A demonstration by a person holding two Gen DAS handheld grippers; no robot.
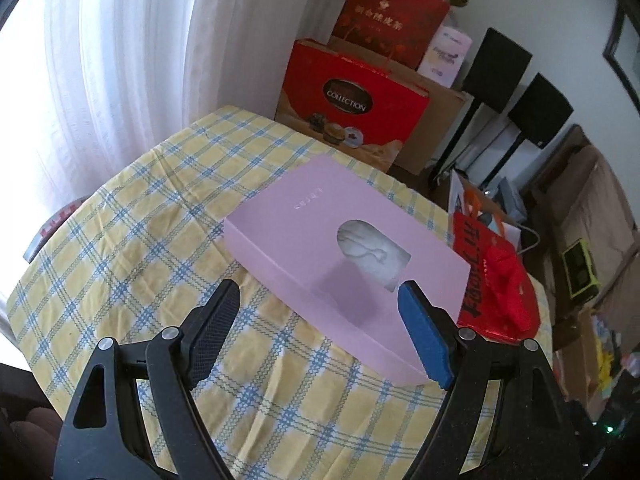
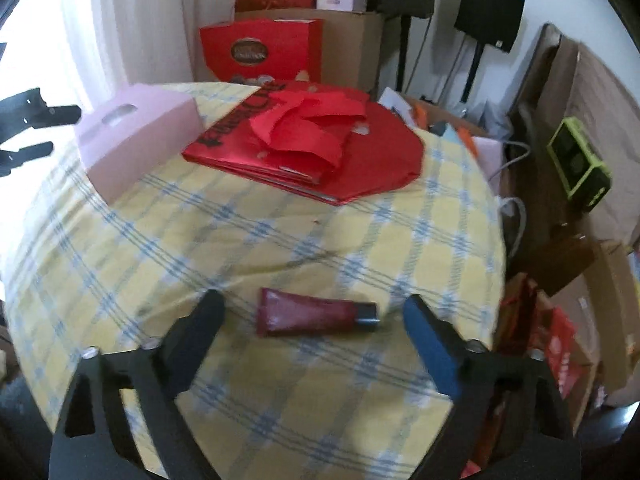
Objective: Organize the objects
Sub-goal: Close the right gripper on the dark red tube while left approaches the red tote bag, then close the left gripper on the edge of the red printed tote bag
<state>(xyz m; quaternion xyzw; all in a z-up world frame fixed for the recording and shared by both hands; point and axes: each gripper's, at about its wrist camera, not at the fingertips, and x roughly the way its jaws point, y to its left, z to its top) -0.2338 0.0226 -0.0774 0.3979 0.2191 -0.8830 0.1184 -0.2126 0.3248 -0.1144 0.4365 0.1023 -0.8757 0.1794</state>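
Observation:
A flat pink box (image 1: 340, 248) with a small window lies on the yellow-and-blue checked tablecloth (image 1: 140, 240). My left gripper (image 1: 318, 288) hangs open just above its near edge, jaws wide and holding nothing. In the right wrist view a dark red tube (image 2: 316, 316) with a black cap lies on the tablecloth (image 2: 280, 240). It sits between the spread fingers of my right gripper (image 2: 313, 299), which is open, with the pads clear of it. Beyond it lie a folded red bag (image 2: 312, 144) and the pink box (image 2: 136, 140). The left gripper (image 2: 28, 132) shows at the left edge.
The red bag (image 1: 496, 280) lies at the table's right edge beside the pink box. Behind the table stand red gift boxes (image 1: 352, 96) on cardboard, black speakers (image 1: 496, 68) on stands and a white curtain (image 1: 100, 60). A green device (image 2: 580, 164) and bags crowd the floor at right.

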